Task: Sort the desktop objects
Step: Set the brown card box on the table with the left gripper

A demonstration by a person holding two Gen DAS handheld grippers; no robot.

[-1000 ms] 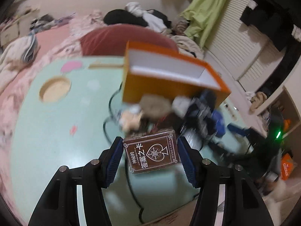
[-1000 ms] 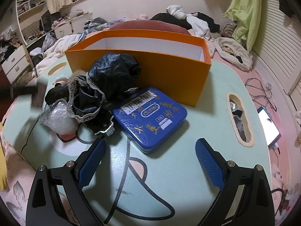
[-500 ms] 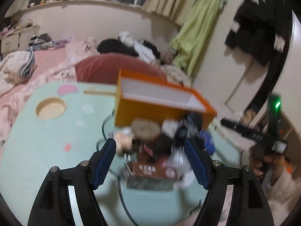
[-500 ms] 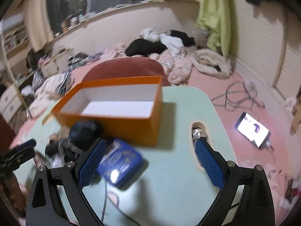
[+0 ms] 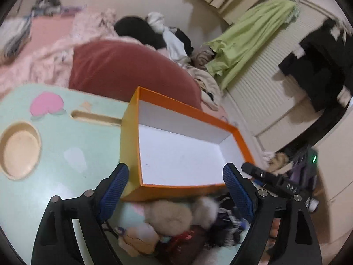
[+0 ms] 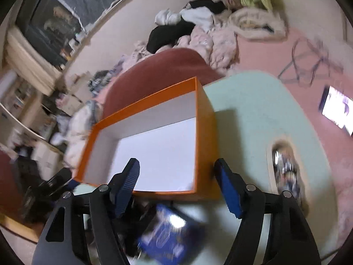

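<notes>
An orange box [image 5: 176, 154] with a bare white inside stands on the mint-green table [image 5: 66, 154]. My left gripper [image 5: 175, 187] hovers over its near left corner, jaws opening, nothing held. Below it lies a heap of fluffy beige pompoms [image 5: 169, 216], black lace and a dark red item. In the right wrist view the same orange box [image 6: 154, 145] fills the middle. My right gripper [image 6: 178, 188] hangs over its near right corner, jaws closing; no pad visibly presses the wall. A blurred blue tin [image 6: 172, 236] lies under it. Each view also shows the other gripper.
The table has a round recess [image 5: 19, 150], a slot [image 5: 97, 118] and an oval slot [image 6: 284, 165] holding small things. A dark red cushion [image 5: 123, 70] lies behind the table. A lit phone [image 6: 337, 110] and cables lie on the pink floor. Clothes are piled beyond.
My left gripper let go of the brown card box, opened wider and moved toward the orange box. My right gripper left the blue tin, rolled, moved over the box and narrowed.
</notes>
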